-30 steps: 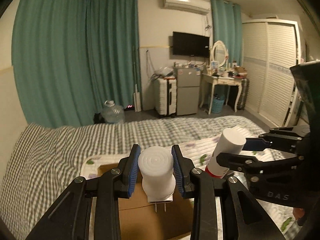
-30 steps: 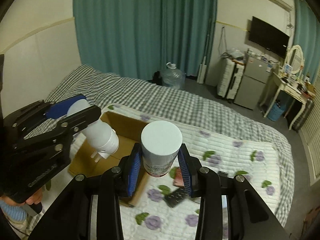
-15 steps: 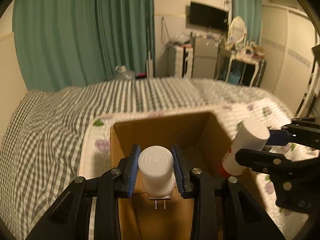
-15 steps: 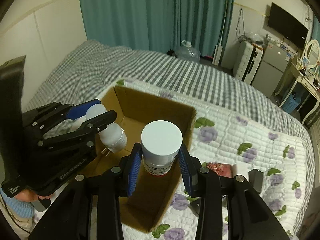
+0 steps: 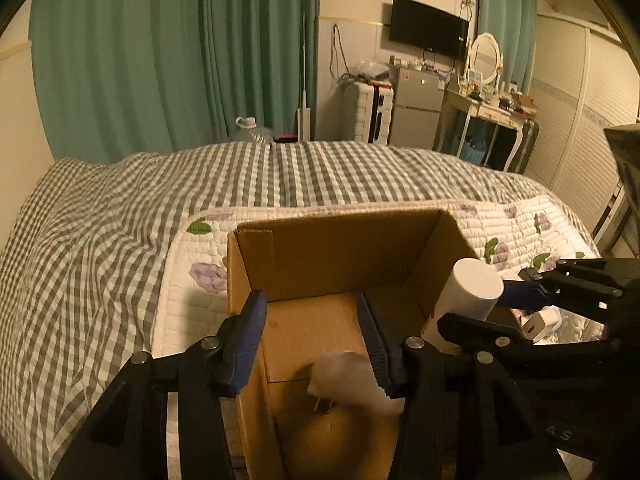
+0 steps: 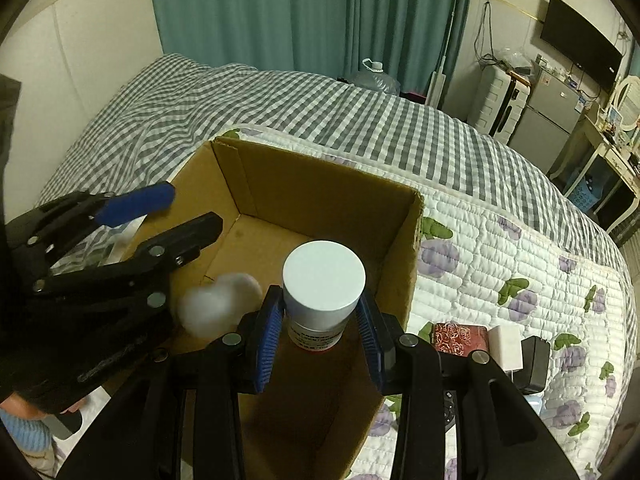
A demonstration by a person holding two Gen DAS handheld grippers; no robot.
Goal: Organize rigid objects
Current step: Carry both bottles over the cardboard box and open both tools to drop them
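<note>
Left hand-held gripper (image 5: 310, 332) now released, plug adapter (image 5: 352, 380) dropping into box (image 5: 340, 248), right hand-held gripper (image 6: 320, 332) grasping bottle (image 6: 322, 280).

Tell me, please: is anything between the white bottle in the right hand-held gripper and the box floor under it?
Nothing visible blocks it. The white bottle is already over the open cardboard box. The white plug adapter, blurred, is to its left, not under it.

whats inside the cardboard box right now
A blurred white plug adapter is in the cardboard box, below the open left tongs. A white-capped bottle held by the right tongs hangs over it. The tongs cover the near floor.
</note>
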